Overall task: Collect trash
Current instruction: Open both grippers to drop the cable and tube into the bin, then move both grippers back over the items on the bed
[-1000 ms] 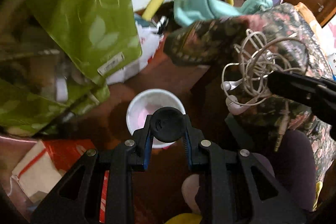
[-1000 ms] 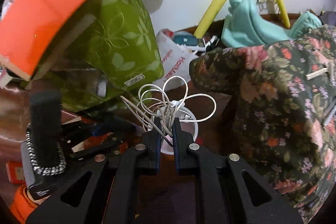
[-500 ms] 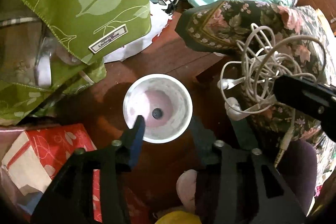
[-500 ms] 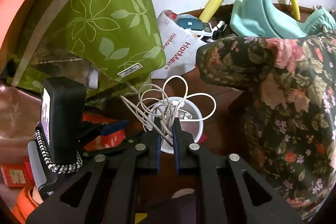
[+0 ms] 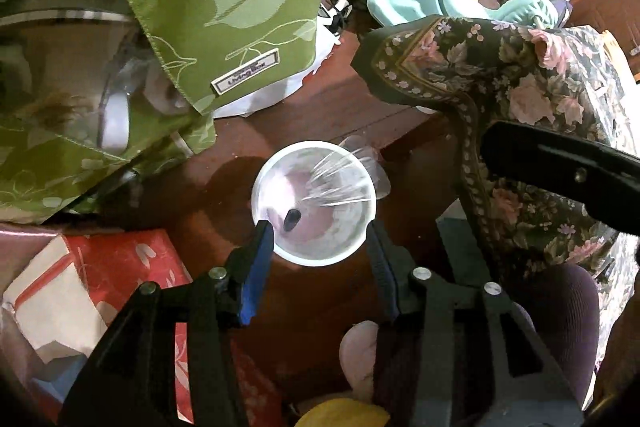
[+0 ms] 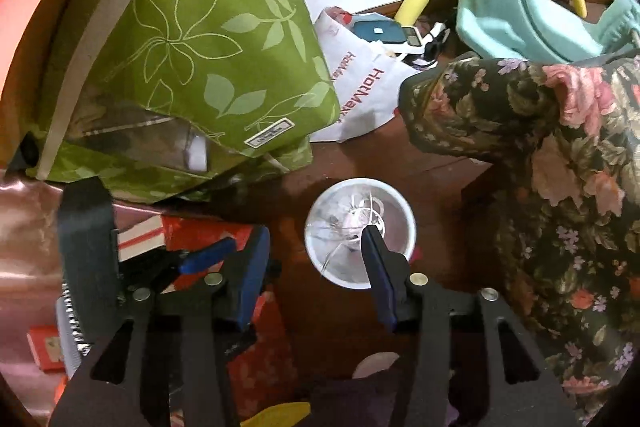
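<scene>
Both grippers hang spread and empty over a white cup on a dark wooden floor.

Seen from the left wrist, a green leaf-print bag (image 5: 224, 7) lies far left of the left gripper (image 5: 320, 239), whose blue-padded jaws stand wide apart just short of the white cup (image 5: 314, 203); a small dark piece (image 5: 292, 219) and blurred white earphone cord (image 5: 340, 183) sit inside the cup, with floral fabric (image 5: 532, 95) to the right. From the right wrist, the right gripper (image 6: 316, 259) is likewise spread, the cup just ahead by its right finger, the cord (image 6: 362, 215) coiled within.
</scene>
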The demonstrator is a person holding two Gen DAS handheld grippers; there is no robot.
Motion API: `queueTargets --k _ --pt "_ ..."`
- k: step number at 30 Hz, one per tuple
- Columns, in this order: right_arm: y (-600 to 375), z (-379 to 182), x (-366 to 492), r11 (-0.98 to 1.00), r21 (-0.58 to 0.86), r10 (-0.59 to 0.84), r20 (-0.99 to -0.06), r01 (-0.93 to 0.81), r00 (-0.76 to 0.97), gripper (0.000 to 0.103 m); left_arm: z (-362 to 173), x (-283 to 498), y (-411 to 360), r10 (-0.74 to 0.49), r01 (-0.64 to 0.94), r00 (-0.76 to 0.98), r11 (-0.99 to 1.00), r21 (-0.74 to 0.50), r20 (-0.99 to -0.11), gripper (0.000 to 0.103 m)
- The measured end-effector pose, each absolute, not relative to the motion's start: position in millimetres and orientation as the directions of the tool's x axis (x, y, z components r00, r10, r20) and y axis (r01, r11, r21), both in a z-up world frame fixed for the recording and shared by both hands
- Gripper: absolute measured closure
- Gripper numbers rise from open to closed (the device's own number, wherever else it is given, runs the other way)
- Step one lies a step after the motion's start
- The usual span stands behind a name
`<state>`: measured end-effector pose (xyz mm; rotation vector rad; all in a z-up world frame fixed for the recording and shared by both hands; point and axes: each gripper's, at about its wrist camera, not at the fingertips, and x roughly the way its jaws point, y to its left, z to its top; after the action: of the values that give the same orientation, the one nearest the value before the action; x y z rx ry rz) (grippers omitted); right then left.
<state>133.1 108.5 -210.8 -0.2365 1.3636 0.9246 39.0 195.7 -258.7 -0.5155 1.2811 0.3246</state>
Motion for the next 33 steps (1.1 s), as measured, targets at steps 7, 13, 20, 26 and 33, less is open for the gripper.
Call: queueTargets --k 7,13,20,26,33 --pt "87.0 -190.4 130.9 0.647 0.311 0.434 -0.901 -0.696 0.0 0.059 -237.4 39.2 186.1 -0.026 -0.483 0.295 0.859 -0.173 -0.955 0.056" --pt "61.3 -166.1 129.1 0.656 0.295 0.463 -0.884 -0.694 0.062 0.059 -208.4 40.5 171.0 -0.01 -0.454 0.339 0.874 -0.173 -0.941 0.056" --pt "24.3 -129.1 126.1 0.663 0.279 0.511 -0.847 -0.695 0.147 0.059 -186.9 41.5 147.1 0.014 -0.455 0.378 0.874 -0.173 -0.926 0.056" --pt "-10.2 -111.7 130.0 0.681 0.283 0.536 -0.821 -0.675 0.196 0.059 -171.0 52.8 121.0 0.018 -0.421 0.395 0.893 -0.163 -0.919 0.056" --pt "-60.8 -98.0 146.6 0.727 0.277 0.539 -0.797 -0.628 0.273 0.059 -139.9 84.0 82.0 0.034 -0.368 0.453 0.917 -0.152 -0.891 0.056"
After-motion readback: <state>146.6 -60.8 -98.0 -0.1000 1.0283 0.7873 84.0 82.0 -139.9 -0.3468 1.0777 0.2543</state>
